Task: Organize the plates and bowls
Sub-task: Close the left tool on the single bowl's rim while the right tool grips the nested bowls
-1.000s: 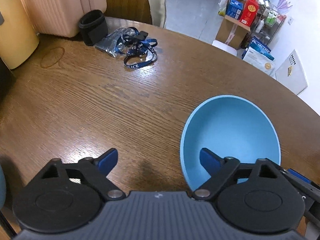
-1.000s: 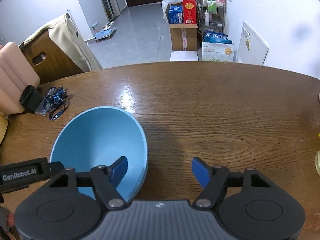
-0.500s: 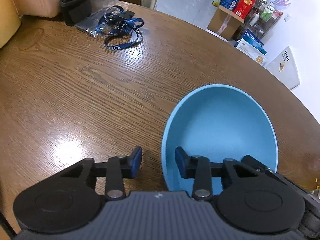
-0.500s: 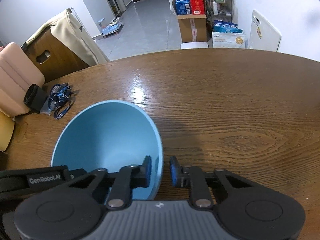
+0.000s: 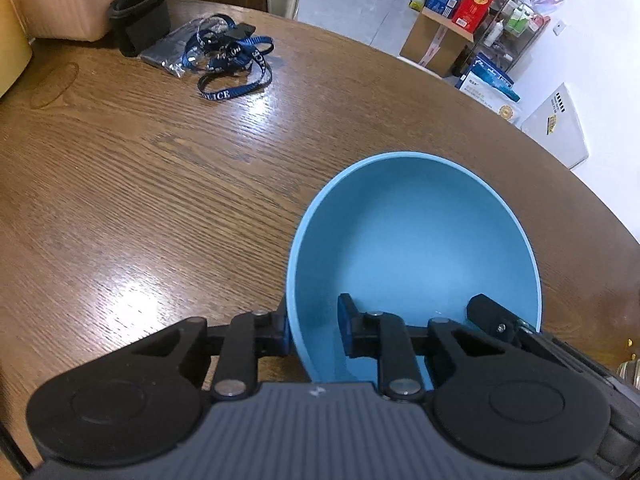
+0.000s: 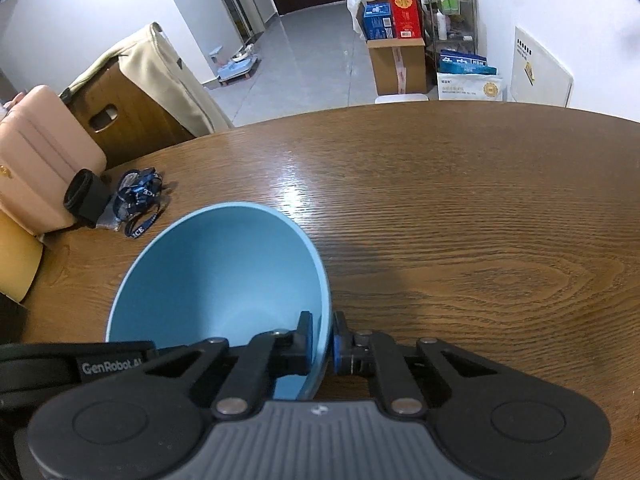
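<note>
Two tools are gripping one blue bowl (image 5: 416,248) on the brown table (image 5: 140,200): the left tool (image 5: 314,330) is pinching its near-left rim, the right tool (image 6: 322,340) is clamping its near-right rim, pads narrow on the wall. Far left, a blue lanyard (image 5: 232,60) is lying beside a black cup (image 5: 138,16).

Your bowl (image 5: 416,240) sits near the table's (image 5: 160,200) near edge, with the lanyard (image 5: 232,60) and suitcase (image 6: 36,160) at the far left edge.
</note>
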